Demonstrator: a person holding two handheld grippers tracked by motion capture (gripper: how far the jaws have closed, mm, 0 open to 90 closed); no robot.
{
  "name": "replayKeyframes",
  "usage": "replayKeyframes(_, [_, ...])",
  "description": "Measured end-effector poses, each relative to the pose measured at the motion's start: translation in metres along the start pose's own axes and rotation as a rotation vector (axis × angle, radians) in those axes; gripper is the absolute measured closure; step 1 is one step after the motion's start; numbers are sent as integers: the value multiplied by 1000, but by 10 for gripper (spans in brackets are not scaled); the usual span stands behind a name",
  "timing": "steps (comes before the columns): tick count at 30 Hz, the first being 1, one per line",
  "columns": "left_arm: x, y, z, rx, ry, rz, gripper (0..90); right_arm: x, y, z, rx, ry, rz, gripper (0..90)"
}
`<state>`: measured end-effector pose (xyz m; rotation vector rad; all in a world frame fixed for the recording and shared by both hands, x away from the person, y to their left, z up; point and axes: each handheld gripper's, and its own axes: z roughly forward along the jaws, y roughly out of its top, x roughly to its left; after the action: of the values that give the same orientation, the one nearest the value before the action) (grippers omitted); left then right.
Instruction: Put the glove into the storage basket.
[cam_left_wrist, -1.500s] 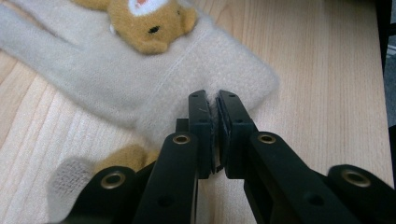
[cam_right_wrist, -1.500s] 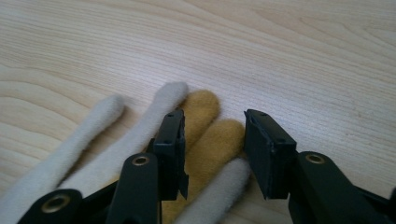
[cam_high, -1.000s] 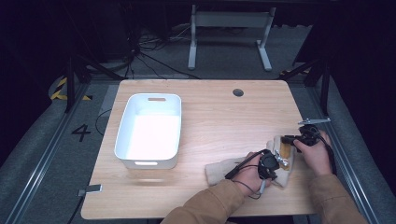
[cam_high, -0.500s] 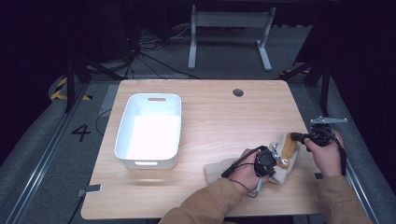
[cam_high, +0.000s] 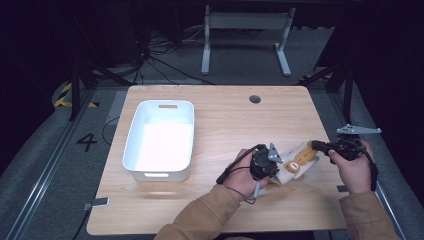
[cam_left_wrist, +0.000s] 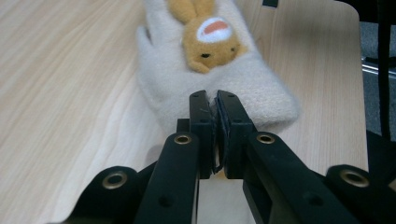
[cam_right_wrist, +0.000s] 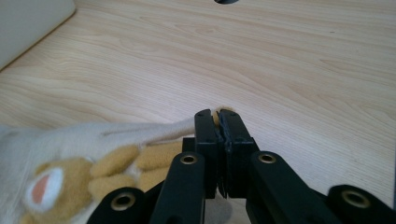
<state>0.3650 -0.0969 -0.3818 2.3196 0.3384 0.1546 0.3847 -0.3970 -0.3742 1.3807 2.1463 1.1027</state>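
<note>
A light wooden worktop (cam_high: 220, 115) with rounded corners and a round cable hole (cam_high: 255, 99) near its far edge stands on grey carpeted floor (cam_high: 30, 165) in a dim, dark-walled room. Behind it rises a pale metal stand (cam_high: 245, 35) with two splayed feet, beside a tangle of black cables (cam_high: 150, 55). A painted number 4 (cam_high: 87, 142) and yellow-black hazard tape (cam_high: 67, 96) mark the floor at left, alongside a metal rail (cam_high: 35, 192).

tub (cam_high: 160, 140) on the table's (cam_high: 225, 115) left, glove (cam_high: 295, 161) at its right, between both grippers
</note>
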Motion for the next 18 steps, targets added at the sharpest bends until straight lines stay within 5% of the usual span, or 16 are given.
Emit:
replayKeyframes(9, [15,-21,-30,-9,49,-3,860,23,3,1,-18,49,-37,875])
replayKeyframes(18, [29,-45,-58,-6,60,34,858,60,-2,13,-14,112,-120,875])
